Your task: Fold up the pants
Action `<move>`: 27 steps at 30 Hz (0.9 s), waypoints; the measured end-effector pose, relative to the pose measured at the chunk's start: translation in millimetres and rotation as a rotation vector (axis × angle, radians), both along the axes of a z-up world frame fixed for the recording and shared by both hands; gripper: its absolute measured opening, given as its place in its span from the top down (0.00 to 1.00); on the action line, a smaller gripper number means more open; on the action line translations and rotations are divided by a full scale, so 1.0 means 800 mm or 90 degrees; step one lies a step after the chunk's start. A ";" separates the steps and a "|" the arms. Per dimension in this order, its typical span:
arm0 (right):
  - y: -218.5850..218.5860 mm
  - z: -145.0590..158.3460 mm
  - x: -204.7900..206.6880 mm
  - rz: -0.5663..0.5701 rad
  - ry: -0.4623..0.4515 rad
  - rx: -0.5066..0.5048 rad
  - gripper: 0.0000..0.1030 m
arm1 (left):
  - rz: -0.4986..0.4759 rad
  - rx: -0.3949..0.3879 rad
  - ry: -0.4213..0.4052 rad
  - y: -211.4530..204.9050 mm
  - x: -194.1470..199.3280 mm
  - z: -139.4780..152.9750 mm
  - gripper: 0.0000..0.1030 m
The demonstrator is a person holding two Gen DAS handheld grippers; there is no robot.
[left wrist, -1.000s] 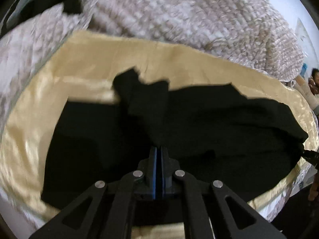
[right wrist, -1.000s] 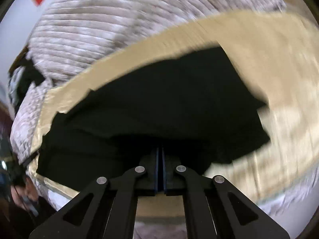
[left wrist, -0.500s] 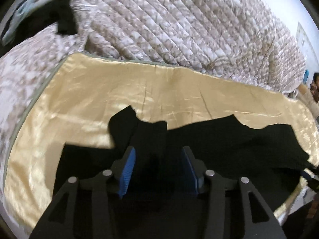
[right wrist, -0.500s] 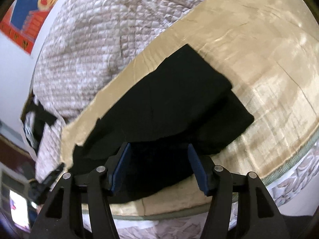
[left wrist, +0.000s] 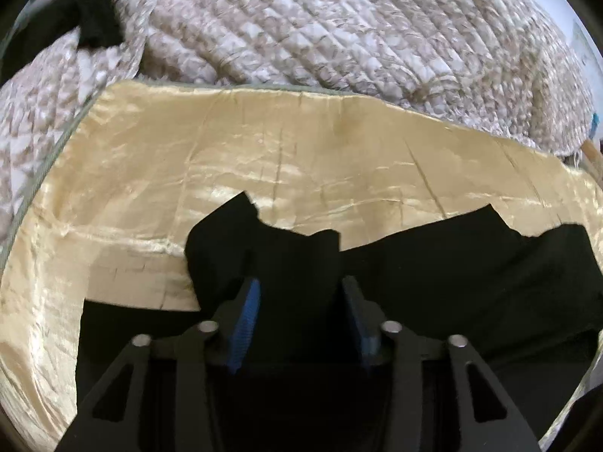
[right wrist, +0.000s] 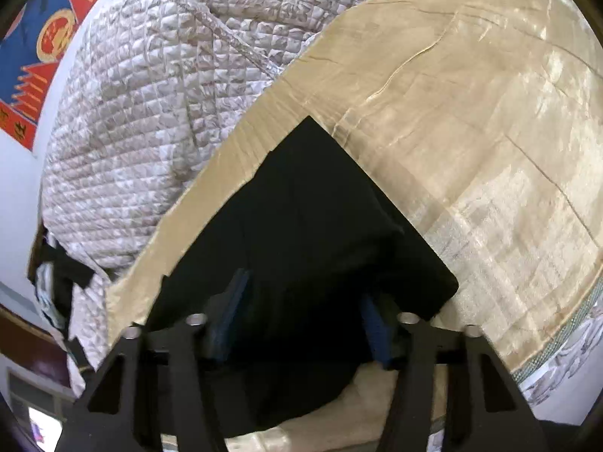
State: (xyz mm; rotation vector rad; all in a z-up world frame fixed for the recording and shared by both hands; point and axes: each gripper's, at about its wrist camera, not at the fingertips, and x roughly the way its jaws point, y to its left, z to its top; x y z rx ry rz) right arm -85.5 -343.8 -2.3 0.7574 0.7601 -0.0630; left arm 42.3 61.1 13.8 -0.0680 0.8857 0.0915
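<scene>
Black pants (left wrist: pixel 433 282) lie partly folded on a gold satin sheet (left wrist: pixel 264 158) spread over a bed. Left claw (left wrist: pixel 299 303): jaws apart and closing, blue pads (left wrist: pixel 247 320) on either side of a raised fold of the black cloth; whether the pads press on it cannot be told. Right claw (right wrist: pixel 301 312): jaws apart and closing over the near edge of the pants (right wrist: pixel 301 207), cloth between the pads, contact unclear. A quilted beige-and-white bedspread (left wrist: pixel 339 26) is bunched along the far edge of the sheet, beside the pants but not touching them. A dark garment (left wrist: pixel 94 19) rests on the quilt. A red-and-blue wall hanging (right wrist: pixel 37 49) shows in the right wrist view.
</scene>
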 end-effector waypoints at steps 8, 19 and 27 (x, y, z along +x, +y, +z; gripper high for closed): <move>-0.006 -0.009 -0.001 -0.008 0.006 0.004 0.84 | 0.049 0.019 -0.064 0.004 -0.017 0.024 0.95; -0.006 0.014 -0.020 -0.021 -0.062 0.010 0.90 | 0.262 -0.058 -0.119 0.090 -0.170 0.051 0.94; -0.010 -0.002 -0.023 -0.027 0.001 0.019 0.90 | 0.333 -0.107 -0.053 0.130 -0.188 0.017 0.81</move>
